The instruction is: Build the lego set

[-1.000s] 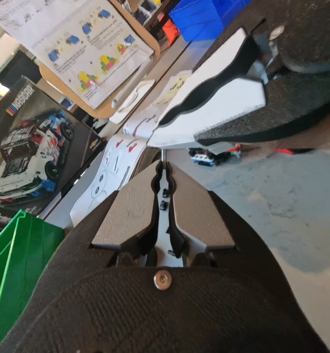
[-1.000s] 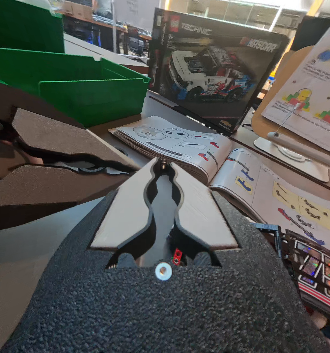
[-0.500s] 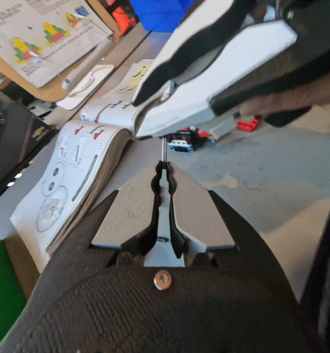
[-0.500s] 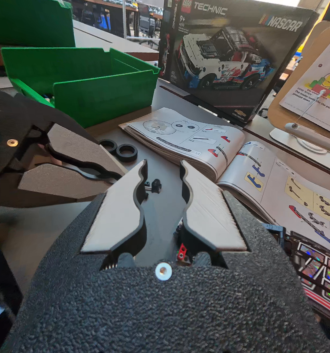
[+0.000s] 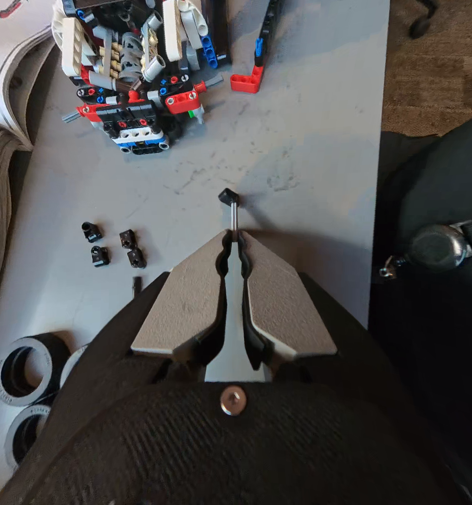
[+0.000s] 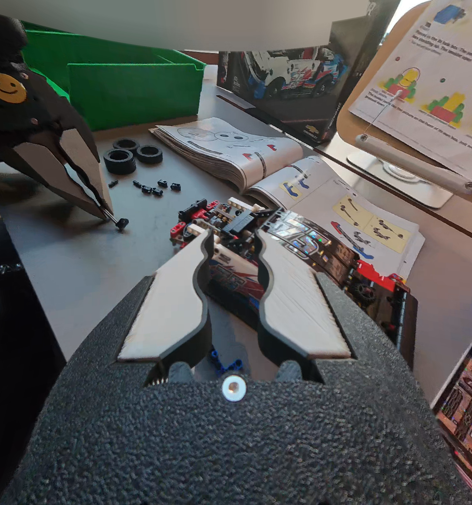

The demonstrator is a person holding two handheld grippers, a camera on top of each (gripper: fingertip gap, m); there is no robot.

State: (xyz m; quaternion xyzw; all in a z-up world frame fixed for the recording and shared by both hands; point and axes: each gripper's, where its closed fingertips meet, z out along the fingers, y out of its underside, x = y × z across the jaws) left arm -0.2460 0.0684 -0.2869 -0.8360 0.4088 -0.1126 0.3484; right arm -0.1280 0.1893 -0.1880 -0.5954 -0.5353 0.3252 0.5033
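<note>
My left gripper is shut on a thin grey axle that has a black connector on its far end. The connector touches or nearly touches the grey table. The right wrist view shows that same gripper pointing down with the axle and connector. My right gripper is open and empty, hovering over the partly built car model. The model's front end also shows in the left wrist view.
Several small black connectors and black tyres lie on the table to the left. A red L-beam lies by the model. Open manual, green bins, set box and paper stand line the back.
My right gripper opened, let go of the black connector on the axle and drew back over the car model. My left gripper swung down to the table with the axle.
</note>
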